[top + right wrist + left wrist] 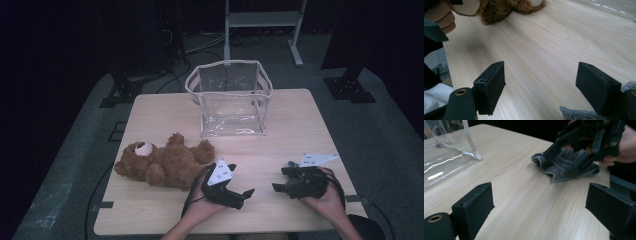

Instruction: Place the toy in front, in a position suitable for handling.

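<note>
A bench (pixel 280 115) carries everything. A bag (pixel 230 97) stands upright at the far middle. A teddy (pixel 162 162) lies on the near left. Just right of it sits the left gripper (pixel 240 192), and the right gripper (pixel 282 182) is farther right, over a cloth (pixel 564 166) at the bench's near right edge.

Each bare hand carries a black two-jaw gripper, the left gripper (pixel 239 194) and the right gripper (pixel 282 181), with blocky padded jaws, brass-ringed screw holes, a dotted grey three-cornered top plate and a trailing black cable.
</note>
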